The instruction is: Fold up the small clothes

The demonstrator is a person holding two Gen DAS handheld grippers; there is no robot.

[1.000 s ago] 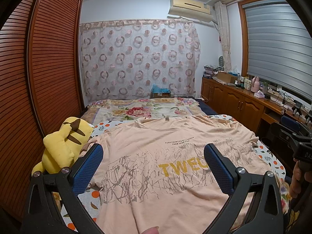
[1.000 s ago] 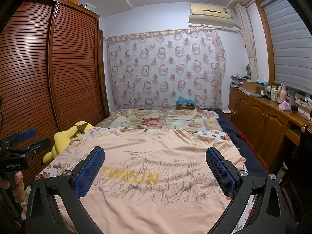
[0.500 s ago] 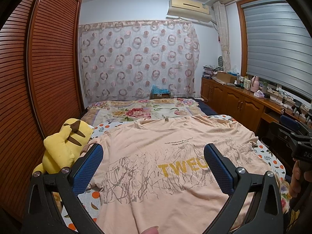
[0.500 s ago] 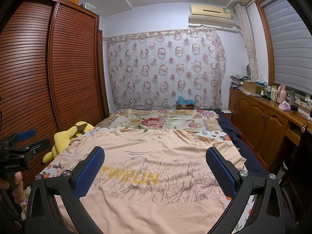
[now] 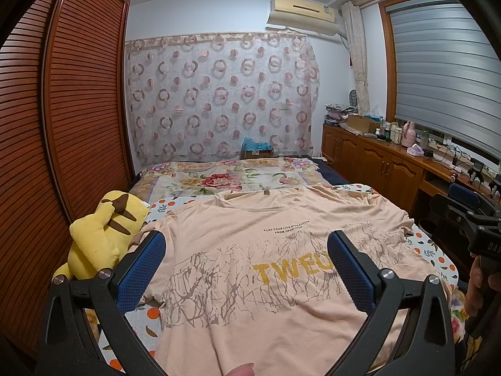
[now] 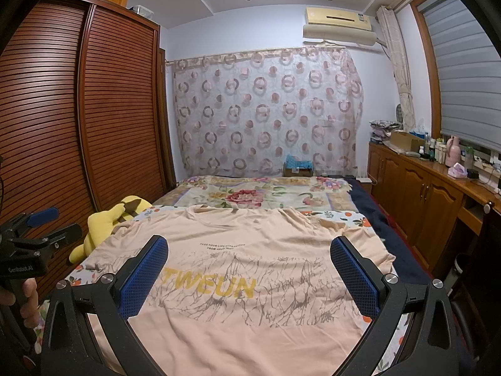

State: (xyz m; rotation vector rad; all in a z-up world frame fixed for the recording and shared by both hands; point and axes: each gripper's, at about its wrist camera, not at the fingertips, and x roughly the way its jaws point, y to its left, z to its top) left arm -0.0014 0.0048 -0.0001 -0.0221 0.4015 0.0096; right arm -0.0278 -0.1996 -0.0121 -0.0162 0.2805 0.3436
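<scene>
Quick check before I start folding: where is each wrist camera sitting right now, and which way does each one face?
Left wrist: rides the left gripper over the near end of the bed, facing along the T-shirt to the curtain; own open fingers and the right gripper at its right edge show.
Right wrist: rides the right gripper, facing the same way; own open fingers and the left gripper at its left edge show.
Shared: T-shirt, yellow plush toy, curtain.
</scene>
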